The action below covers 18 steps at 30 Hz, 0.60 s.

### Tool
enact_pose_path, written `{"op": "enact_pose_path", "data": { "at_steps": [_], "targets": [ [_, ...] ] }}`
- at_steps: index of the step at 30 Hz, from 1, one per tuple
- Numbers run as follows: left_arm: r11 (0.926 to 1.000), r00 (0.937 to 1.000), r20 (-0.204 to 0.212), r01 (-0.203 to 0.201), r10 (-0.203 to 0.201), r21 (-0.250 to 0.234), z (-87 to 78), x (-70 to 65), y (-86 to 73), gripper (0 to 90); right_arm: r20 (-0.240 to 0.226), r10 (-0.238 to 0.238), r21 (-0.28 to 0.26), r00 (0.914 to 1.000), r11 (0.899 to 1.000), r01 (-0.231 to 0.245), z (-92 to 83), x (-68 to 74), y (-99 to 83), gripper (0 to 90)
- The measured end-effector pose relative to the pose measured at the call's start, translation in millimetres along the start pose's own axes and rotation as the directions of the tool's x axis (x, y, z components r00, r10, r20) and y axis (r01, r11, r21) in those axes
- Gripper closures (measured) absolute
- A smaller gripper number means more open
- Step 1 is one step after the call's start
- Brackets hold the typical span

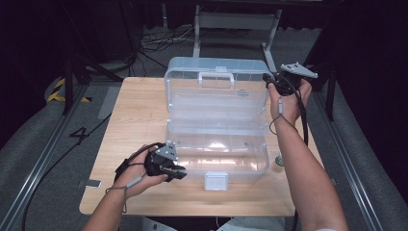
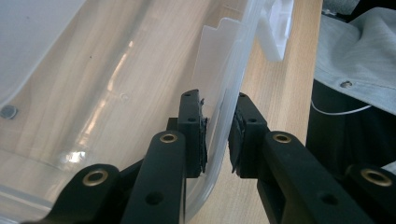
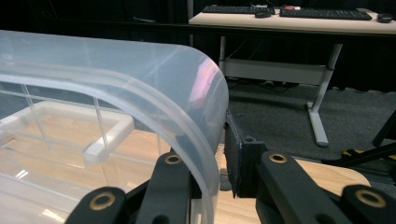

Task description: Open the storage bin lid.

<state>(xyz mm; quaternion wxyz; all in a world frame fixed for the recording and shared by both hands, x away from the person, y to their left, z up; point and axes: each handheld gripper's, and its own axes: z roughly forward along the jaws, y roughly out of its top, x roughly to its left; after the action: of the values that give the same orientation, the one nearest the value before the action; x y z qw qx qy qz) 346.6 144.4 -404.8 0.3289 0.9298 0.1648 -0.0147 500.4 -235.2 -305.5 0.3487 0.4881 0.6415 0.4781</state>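
Wooden table carries our clear box, lid raised. Left gripper straddles its front wall, pads slightly apart. Right gripper pinches the lid corner; cables behind.

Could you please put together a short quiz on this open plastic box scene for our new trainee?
1. True or false: the lid of the clear plastic box is shut.
2. Which part does the right gripper straddle? A) the white front latch B) a corner of the lid's rim C) the lid's handle
3. In a few words: where is the left gripper placed on the box?

Key
1. False: the lid stands raised behind the base.
2. B: one jaw is inside the curved rim and one outside.
3. Over the base's front wall near its left corner, one jaw on each side; contact by the pads is unclear.
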Motion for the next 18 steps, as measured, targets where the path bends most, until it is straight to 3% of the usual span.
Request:
{"op": "enact_pose_path", "data": {
  "at_steps": [6, 18],
  "targets": [
    [0.9997, 0.9998, -0.014, -0.017, 0.016, -0.017, 0.8, -1.8, -1.7, 77.3, -0.001, 0.004, 0.007, 1.0, 1.0, -0.004, 5.4, -1.4, 0.8, 79.8],
    [0.9992, 0.9999, 0.001, -0.016, 0.016, -0.037, 5.3, -0.4, -2.8, 77.2, 0.004, 0.018, 0.059, 0.9998, 0.998, -0.018, 22.4, -5.6, 5.3, 80.3]
  ]
}}
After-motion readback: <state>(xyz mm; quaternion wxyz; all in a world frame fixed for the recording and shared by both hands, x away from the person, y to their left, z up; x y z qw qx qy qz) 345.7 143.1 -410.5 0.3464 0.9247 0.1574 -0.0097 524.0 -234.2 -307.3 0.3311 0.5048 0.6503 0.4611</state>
